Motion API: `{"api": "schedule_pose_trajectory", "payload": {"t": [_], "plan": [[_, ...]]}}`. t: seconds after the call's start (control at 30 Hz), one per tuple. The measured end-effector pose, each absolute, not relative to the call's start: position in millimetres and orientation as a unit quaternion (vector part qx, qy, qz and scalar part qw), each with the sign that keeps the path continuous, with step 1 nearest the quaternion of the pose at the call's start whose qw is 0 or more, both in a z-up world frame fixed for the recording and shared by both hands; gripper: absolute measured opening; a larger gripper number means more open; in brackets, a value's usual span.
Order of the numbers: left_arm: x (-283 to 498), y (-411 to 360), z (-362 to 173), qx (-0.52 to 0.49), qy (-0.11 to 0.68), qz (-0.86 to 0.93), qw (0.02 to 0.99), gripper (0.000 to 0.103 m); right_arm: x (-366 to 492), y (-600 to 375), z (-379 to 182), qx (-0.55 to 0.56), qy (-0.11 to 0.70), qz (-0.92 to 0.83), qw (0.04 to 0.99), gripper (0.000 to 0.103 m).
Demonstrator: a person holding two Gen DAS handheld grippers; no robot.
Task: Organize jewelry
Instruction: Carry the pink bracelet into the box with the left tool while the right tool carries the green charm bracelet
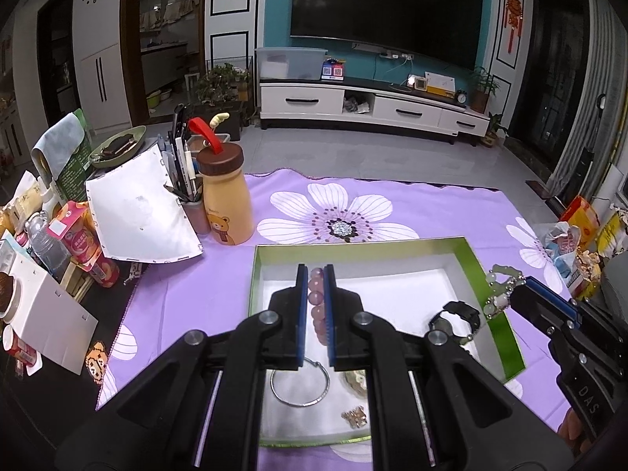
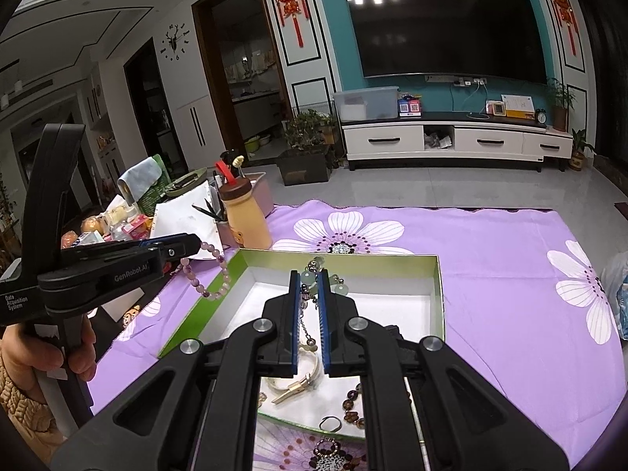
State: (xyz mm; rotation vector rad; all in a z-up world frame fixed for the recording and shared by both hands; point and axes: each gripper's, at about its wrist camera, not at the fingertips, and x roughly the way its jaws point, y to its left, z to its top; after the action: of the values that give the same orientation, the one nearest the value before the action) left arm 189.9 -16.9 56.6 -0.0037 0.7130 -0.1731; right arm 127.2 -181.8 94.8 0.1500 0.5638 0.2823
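Over the green-rimmed tray [image 1: 469, 253] on the table we have both hand-held grippers loaded. Left hand-held gripper [image 1: 315, 274] is clenched on a pink bead bracelet [image 1: 317, 298]: the strand runs lengthwise between the blue pads, held above the tray's white floor near its far-left corner. In the right wrist view the same bracelet [image 2: 214, 271] hangs as a loop off the left tips, over the tray's left rim. Beads are round, translucent pink to lilac, one darker purple.

Right hand-held gripper [image 2: 309, 278] is clenched on a pale green bead bracelet [image 2: 310, 276], over the tray's far wall. It has milky jade-green beads with small metal spacers and a thin chain dangling down between the pads. From the left wrist view it [image 1: 498, 292] sits at the tray's right rim.

Left hand [image 2: 74, 349] grips the handle below, tool lying roughly level, pointing right toward the tray.
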Motion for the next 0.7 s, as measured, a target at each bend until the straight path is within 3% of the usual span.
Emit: {"api": "schedule_pose_trajectory", "payload": {"t": [0.7], "plan": [[225.4, -21.1, 17.9, 0.007, 0.39, -0.063, 0.919, 0.007, 165.1, -177.6, 61.5, 0.073, 0.322, 0.128, 0.935, 0.008]]}}
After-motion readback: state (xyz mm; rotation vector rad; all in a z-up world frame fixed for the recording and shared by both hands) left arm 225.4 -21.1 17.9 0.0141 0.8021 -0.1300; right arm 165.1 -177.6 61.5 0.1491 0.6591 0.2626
